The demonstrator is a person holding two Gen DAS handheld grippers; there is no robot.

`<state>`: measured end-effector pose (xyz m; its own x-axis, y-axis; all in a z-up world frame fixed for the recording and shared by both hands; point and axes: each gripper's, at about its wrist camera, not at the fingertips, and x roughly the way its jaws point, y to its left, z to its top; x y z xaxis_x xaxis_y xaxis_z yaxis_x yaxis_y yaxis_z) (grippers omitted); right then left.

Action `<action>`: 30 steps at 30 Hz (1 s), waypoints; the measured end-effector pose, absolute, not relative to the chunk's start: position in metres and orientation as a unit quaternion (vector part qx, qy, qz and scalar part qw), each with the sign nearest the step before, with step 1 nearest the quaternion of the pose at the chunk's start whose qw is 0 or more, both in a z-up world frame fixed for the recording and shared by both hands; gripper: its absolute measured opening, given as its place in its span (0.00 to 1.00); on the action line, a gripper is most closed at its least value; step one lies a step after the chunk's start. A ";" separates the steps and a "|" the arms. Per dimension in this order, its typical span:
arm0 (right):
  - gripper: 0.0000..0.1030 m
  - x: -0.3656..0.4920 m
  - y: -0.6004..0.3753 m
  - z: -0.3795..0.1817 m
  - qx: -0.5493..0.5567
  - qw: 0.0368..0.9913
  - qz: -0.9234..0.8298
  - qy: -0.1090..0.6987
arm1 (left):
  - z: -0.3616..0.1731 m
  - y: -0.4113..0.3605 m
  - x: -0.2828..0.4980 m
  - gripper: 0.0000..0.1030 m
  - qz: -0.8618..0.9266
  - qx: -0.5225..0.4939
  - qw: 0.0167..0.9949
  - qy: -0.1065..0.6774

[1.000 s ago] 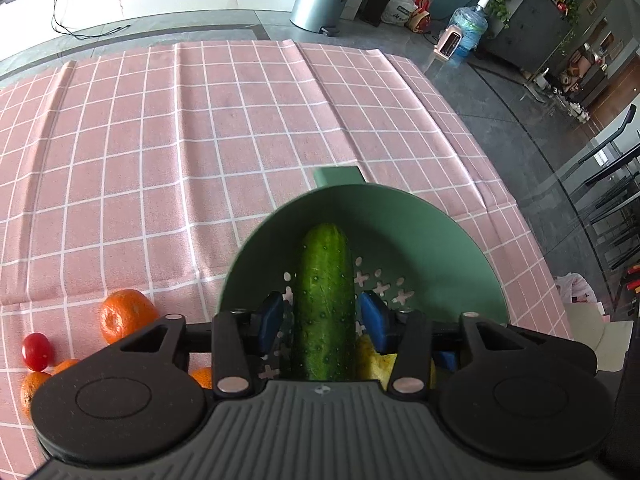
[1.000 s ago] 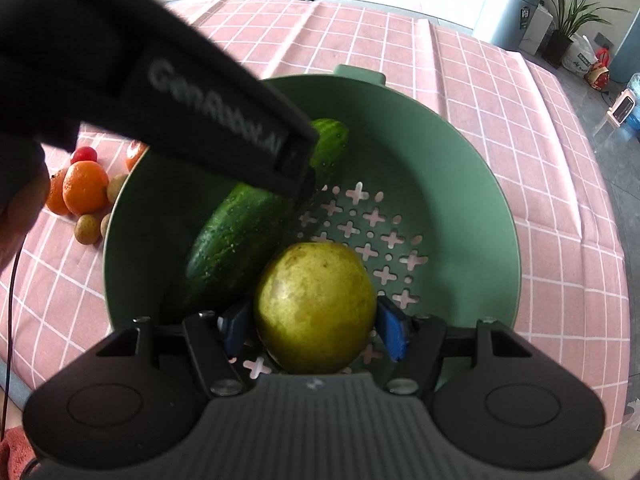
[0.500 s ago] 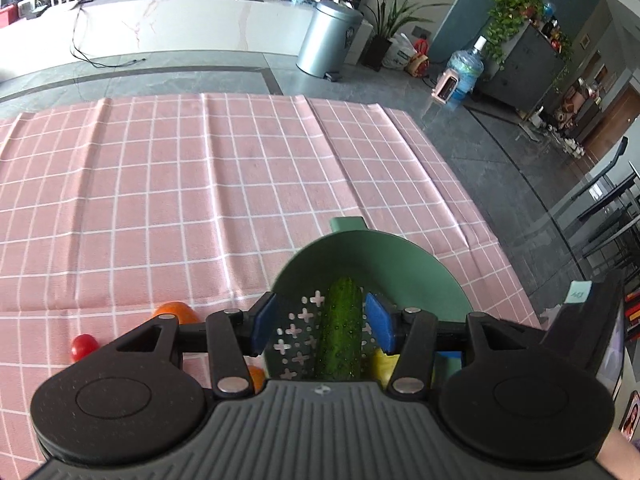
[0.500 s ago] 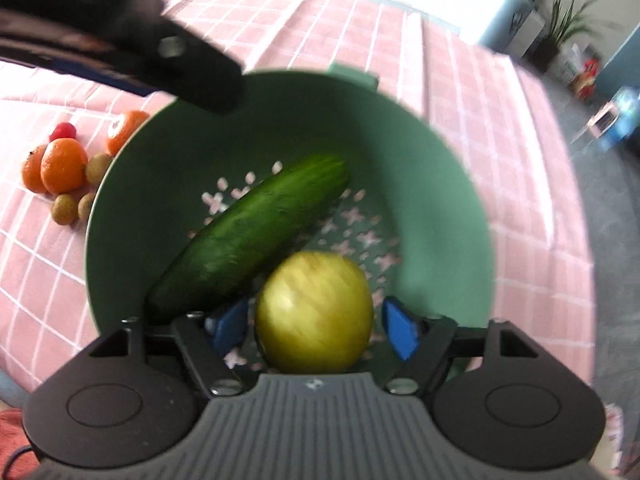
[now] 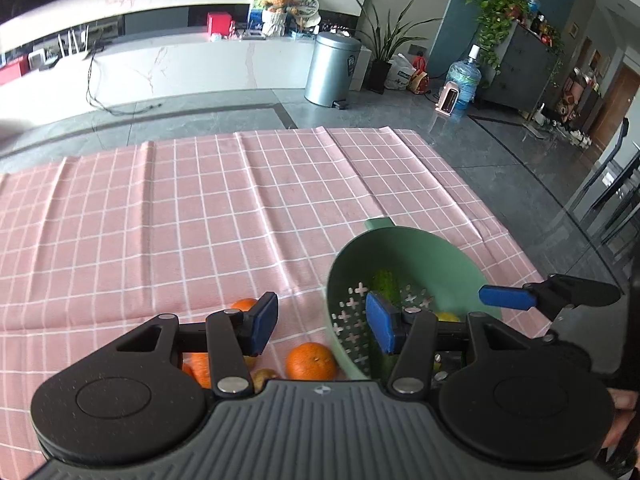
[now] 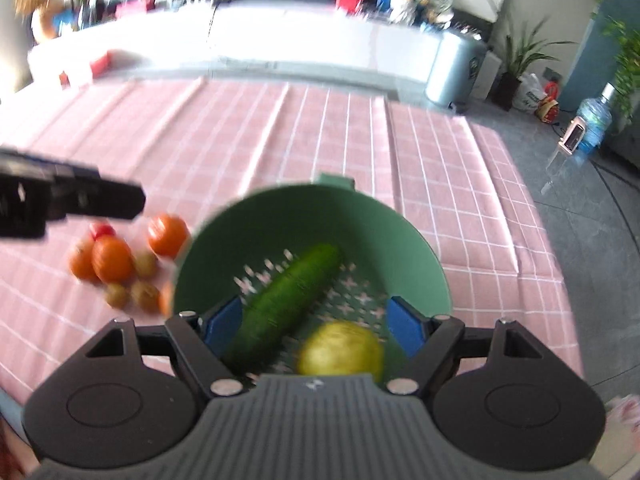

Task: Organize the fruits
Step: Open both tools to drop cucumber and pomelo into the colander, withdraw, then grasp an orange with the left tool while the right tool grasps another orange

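On the pink cloth [image 5: 200,220] — both claws [image 5: 322,322] [image 6: 316,320] agape, empty, right just widening.

The left gripper [image 5: 322,326] is black plastic. Its front deck is dark grey with long ridges and a tiny white mark in the middle. On each side sits a big round black part with a ring pressed into it. Two bent black arms have shiny silver screws at their joints. Its fingertips [image 5: 264,322] wear flat blue pads. The right gripper [image 6: 316,322] looks just the same: black body, ridged grey deck, silver screws, and blue pads [image 6: 404,326]. A bit of a hand [image 5: 622,420] shows at the edge, behind the black frame.
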<state>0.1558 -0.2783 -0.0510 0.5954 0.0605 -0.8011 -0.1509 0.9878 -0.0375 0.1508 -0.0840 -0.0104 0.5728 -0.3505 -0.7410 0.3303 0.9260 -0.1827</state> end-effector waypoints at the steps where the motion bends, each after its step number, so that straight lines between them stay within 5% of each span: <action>1: 0.74 0.151 -0.277 -0.048 -0.037 0.897 0.057 0.437 | -0.009 -0.081 0.148 0.58 -0.193 -0.007 0.888 0.417; 20: 0.74 0.071 -0.232 -0.044 0.149 0.937 0.024 0.315 | -0.023 -0.004 0.105 0.58 -0.167 -0.009 0.912 0.374; 24: 0.74 0.061 -0.219 -0.053 0.160 0.940 0.018 0.302 | -0.031 0.003 0.101 0.49 -0.165 0.014 0.908 0.386; 30: 0.66 0.056 -0.196 -0.062 0.125 0.944 0.024 0.303 | -0.042 0.021 0.104 0.49 -0.175 -0.021 0.896 0.407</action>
<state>0.0562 -0.1957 -0.0619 0.8152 0.1211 -0.5664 0.0304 0.9676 0.2507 0.1036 0.0205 -0.0422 0.6073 -0.3309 -0.7223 0.2959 0.9379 -0.1809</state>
